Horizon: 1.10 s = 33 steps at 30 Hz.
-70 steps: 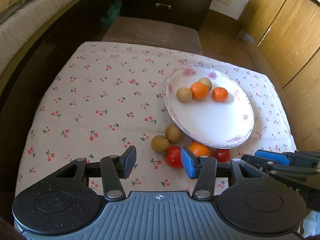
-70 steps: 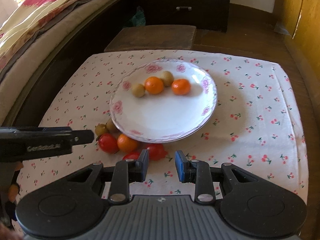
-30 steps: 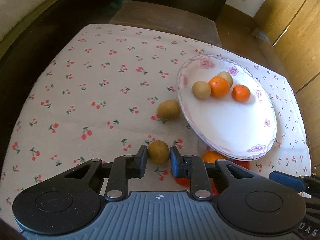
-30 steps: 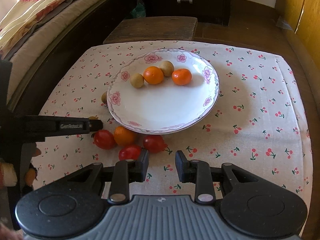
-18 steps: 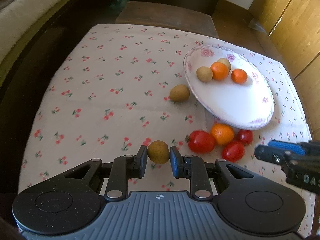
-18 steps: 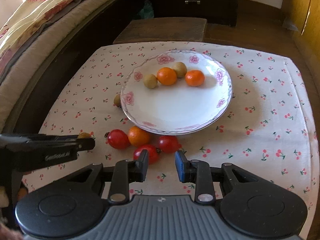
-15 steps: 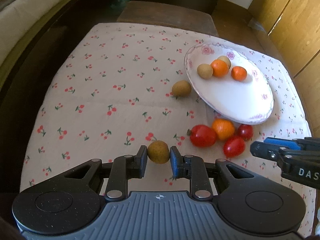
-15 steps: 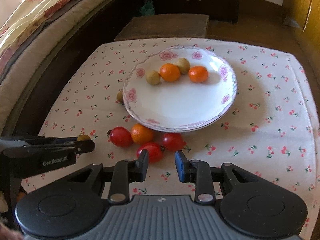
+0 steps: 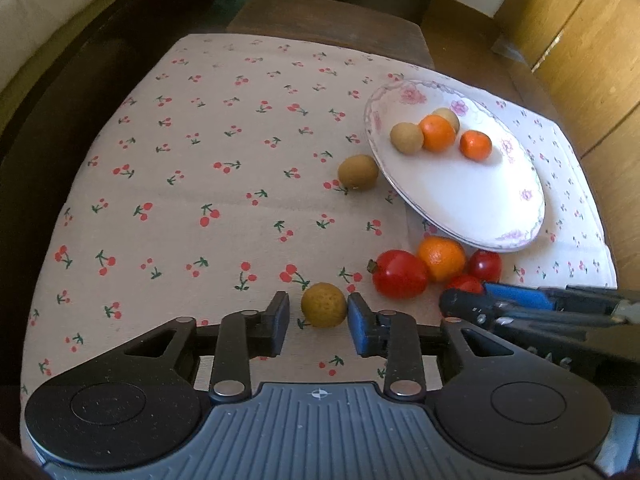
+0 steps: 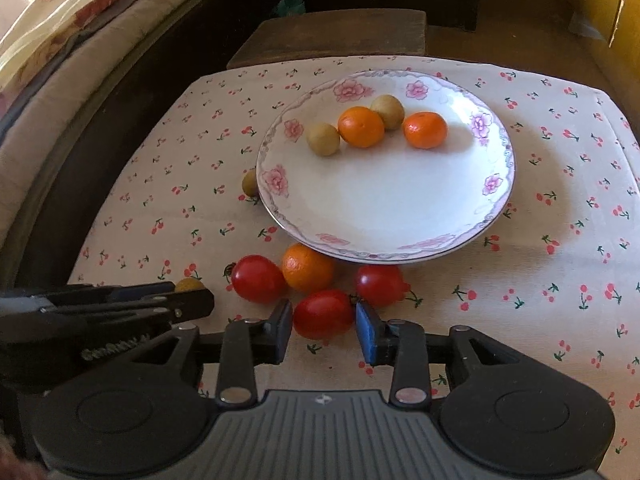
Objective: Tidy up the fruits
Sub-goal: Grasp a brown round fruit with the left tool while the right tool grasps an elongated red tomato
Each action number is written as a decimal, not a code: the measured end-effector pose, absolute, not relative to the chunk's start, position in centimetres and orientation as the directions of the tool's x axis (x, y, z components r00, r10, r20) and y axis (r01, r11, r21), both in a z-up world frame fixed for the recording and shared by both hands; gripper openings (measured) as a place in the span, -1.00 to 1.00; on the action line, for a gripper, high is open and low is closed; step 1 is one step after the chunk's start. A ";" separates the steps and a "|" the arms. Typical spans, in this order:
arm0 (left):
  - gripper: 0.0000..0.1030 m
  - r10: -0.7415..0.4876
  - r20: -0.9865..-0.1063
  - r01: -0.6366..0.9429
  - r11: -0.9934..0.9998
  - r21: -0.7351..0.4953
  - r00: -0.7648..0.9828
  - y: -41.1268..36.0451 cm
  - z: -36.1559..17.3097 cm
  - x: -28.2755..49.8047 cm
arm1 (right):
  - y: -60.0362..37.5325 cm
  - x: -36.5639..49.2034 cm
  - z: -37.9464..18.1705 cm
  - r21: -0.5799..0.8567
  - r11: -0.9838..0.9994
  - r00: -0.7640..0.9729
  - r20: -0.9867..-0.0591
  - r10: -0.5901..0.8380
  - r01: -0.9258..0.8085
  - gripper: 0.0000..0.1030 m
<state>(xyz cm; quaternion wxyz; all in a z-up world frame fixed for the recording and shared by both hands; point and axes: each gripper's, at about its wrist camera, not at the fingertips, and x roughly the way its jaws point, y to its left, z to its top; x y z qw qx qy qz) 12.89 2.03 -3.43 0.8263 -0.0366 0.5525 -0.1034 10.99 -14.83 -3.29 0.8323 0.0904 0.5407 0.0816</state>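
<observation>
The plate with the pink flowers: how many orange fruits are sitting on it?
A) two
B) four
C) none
A: the plate holds two orange fruits beside two small brown ones; a third orange one lies off it on the tablecloth.

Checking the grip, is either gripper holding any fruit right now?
Neither. The left gripper is opening off a brown fruit; the right gripper is opening around a tomato.

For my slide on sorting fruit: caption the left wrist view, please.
Left claw opening around a brown fruit on the cherry-print cloth.
</observation>
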 end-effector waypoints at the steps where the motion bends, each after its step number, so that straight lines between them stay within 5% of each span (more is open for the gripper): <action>1: -0.18 -0.214 -0.904 0.124 0.976 -0.180 0.371 2.2 -3.3 13.0 | -14.8 11.1 -3.4 0.239 0.970 0.403 -0.885 0.232 -0.035 -0.30; 33: -0.09 -0.236 -0.879 0.061 0.971 -0.232 0.414 0.3 -3.3 16.1 | -17.3 9.1 -2.7 0.214 0.974 0.418 -0.880 0.224 -0.072 -0.31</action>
